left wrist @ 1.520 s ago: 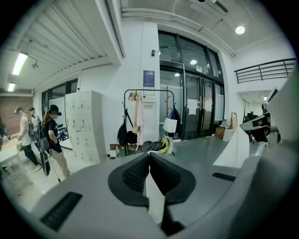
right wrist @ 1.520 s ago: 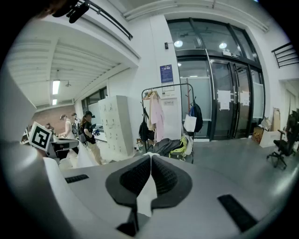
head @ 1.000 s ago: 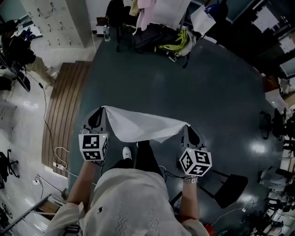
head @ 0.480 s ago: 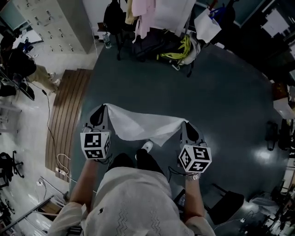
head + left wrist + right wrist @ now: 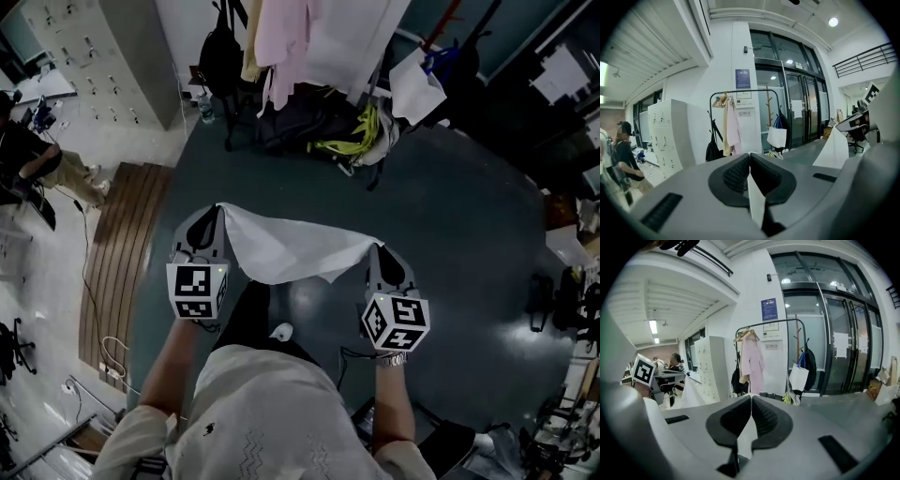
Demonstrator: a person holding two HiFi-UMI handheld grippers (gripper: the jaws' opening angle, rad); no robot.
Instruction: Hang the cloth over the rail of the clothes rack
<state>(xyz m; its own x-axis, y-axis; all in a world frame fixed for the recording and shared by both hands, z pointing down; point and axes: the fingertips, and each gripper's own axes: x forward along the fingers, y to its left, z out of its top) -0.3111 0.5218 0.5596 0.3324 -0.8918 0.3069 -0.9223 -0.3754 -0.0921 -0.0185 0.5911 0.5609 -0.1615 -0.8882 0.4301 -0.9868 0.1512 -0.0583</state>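
- Head view: the cloth (image 5: pixel 295 251) spans crosswise between the left gripper (image 5: pixel 214 217) and the right gripper (image 5: pixel 379 253), the fingers of each clamped on a corner.
- The clothes rack (image 5: pixel 787 320) stands well ahead, its rail roughly parallel to the cloth, and neither hand looks nearer.

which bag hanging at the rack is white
The blue-handled tote bag at the right end of the clothes rack; the backpack at the left is black.

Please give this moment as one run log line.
white cloth: spread, not yet hung | left gripper: shut on one corner | right gripper: shut on other corner | clothes rack: ahead
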